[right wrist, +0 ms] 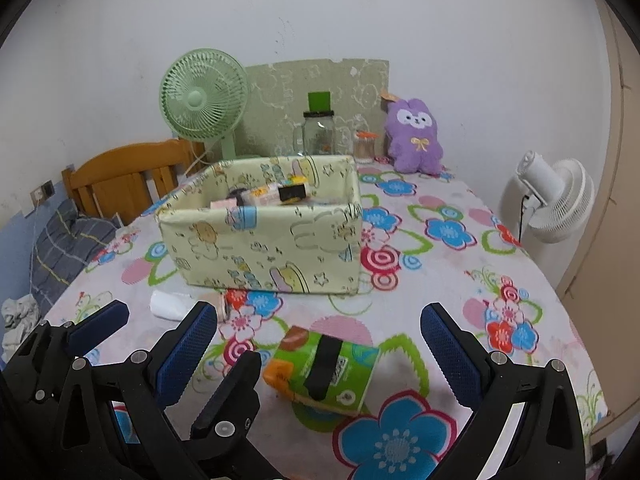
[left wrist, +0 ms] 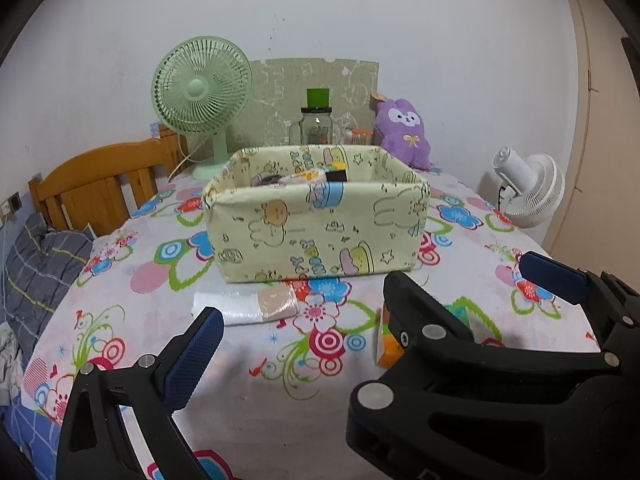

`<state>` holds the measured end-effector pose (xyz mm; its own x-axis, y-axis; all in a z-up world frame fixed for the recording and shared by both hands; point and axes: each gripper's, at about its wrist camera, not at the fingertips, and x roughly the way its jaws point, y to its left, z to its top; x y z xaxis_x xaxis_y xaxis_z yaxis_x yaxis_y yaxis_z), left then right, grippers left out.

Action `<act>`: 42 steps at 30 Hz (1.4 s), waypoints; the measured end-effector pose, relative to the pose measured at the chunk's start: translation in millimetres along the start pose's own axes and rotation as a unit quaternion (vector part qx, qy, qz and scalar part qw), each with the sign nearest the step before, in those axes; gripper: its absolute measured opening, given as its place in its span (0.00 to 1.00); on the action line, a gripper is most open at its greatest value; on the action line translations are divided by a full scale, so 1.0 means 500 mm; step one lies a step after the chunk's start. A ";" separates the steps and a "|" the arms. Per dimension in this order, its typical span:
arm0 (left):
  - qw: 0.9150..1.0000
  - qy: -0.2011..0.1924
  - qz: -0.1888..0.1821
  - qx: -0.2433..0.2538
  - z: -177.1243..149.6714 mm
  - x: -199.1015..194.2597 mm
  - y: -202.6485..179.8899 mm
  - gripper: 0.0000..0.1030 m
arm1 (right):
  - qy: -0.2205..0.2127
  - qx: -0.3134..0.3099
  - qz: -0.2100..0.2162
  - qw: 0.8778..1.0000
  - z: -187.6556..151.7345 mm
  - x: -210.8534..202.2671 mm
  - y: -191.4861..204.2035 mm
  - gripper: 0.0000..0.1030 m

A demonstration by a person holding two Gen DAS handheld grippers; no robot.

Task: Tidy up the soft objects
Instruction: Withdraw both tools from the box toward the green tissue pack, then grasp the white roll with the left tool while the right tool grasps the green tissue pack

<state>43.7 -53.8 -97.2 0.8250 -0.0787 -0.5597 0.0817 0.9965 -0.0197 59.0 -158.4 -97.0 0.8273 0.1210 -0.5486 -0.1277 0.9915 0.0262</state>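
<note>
Printed cloth bin (left wrist: 316,216); matt floral cloth on the worktop (right wrist: 440,264); glossy plastic-wrapped tissue pack (right wrist: 324,368); plush purple toy (left wrist: 404,132); varnished wooden headboard (left wrist: 100,184); textured blue pads (right wrist: 184,356); glass jar (left wrist: 316,128).

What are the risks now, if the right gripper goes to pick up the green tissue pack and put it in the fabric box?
1. The left gripper sits close beside the tissue pack, so the open right gripper may bump it.
2. The fabric box looks soft and already holds items; a push on its wall could slide it.
</note>
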 end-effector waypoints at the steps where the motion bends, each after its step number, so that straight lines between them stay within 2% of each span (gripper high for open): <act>1: 1.000 0.003 0.000 -0.001 -0.004 0.002 0.000 0.98 | 0.005 0.001 -0.001 1.000 -0.005 0.003 0.000 1.00; 7: 1.000 0.017 -0.002 -0.004 -0.024 0.013 0.004 0.98 | 0.022 0.003 -0.006 1.000 -0.026 0.018 0.002 1.00; 11: 1.000 0.022 0.001 0.001 -0.035 0.016 0.006 0.98 | 0.036 0.010 0.004 0.999 -0.040 0.030 0.000 1.00; 17: 0.999 0.037 0.017 -0.003 -0.049 0.030 0.014 0.98 | 0.040 0.003 0.005 0.999 -0.055 0.039 0.005 1.00; 21: 0.999 0.050 0.021 -0.003 -0.057 0.042 0.017 0.95 | 0.057 -0.003 0.002 0.998 -0.060 0.057 0.010 1.00; 26: 0.998 0.060 0.021 -0.003 -0.061 0.053 0.023 0.95 | 0.086 0.021 0.013 0.996 -0.069 0.086 -0.005 0.99; 31: 0.997 0.069 0.019 0.001 -0.063 0.065 0.022 0.95 | 0.105 0.028 0.021 0.994 -0.074 0.105 -0.006 0.94; 35: 0.997 0.081 0.017 0.000 -0.065 0.074 0.021 0.94 | 0.121 0.024 0.011 0.992 -0.073 0.120 -0.002 0.91; 36: 0.996 0.082 0.015 0.001 -0.064 0.076 0.020 0.94 | 0.121 0.020 0.010 0.992 -0.072 0.120 0.000 0.88; 40: 0.996 0.087 0.015 -0.003 -0.061 0.082 0.024 0.94 | 0.123 0.018 0.008 0.992 -0.068 0.127 0.004 0.86; 42: 0.996 0.091 0.010 -0.009 -0.059 0.084 0.030 0.94 | 0.124 0.019 0.004 0.992 -0.064 0.131 0.003 0.79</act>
<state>62.9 -41.4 -145.6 0.7112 -0.0542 -0.7009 0.0557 0.9982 -0.0207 95.5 -150.5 -159.8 0.6651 0.1187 -0.7373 -0.1105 0.9921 0.0601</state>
